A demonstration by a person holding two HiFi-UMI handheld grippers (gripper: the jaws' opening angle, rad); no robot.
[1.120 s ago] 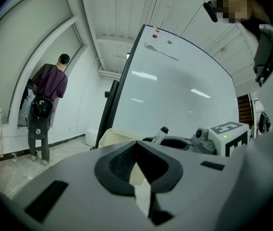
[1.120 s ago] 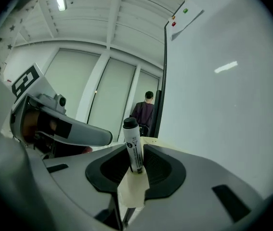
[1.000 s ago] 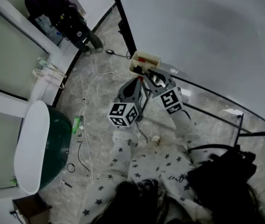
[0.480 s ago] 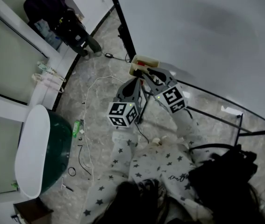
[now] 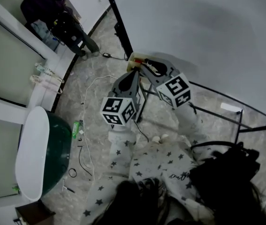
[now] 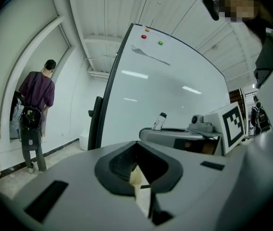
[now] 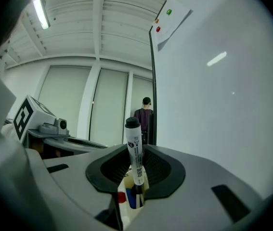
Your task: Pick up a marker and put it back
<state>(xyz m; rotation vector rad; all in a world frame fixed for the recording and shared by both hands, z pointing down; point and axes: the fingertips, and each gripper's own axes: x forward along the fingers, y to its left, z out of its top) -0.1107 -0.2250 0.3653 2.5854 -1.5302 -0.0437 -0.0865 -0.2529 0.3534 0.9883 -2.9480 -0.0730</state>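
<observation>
A white marker with a black cap [image 7: 135, 153] stands upright between the jaws of my right gripper [image 7: 135, 171], which is shut on its barrel. Just below it sits a cream marker box [image 7: 125, 190] holding a red and a blue marker. In the head view the box [image 5: 135, 58] hangs on the whiteboard's lower edge, and my right gripper [image 5: 147, 65] reaches it from the right. My left gripper [image 5: 133, 75] points at the box from below. In the left gripper view a cream edge shows in the gap of the left gripper [image 6: 138, 173]; its grip is unclear.
The whiteboard [image 5: 208, 27] fills the upper right on a black frame with legs [image 5: 142, 102]. A person [image 5: 43, 3] stands at the far wall. Cables [image 5: 88, 125] and a green tub [image 5: 55, 144] lie on the floor to the left, and a black bag [image 5: 226, 177] is at the lower right.
Both grippers have risen slightly towards the camera and edged left with the view. The marker stays held in the right gripper at the box.
</observation>
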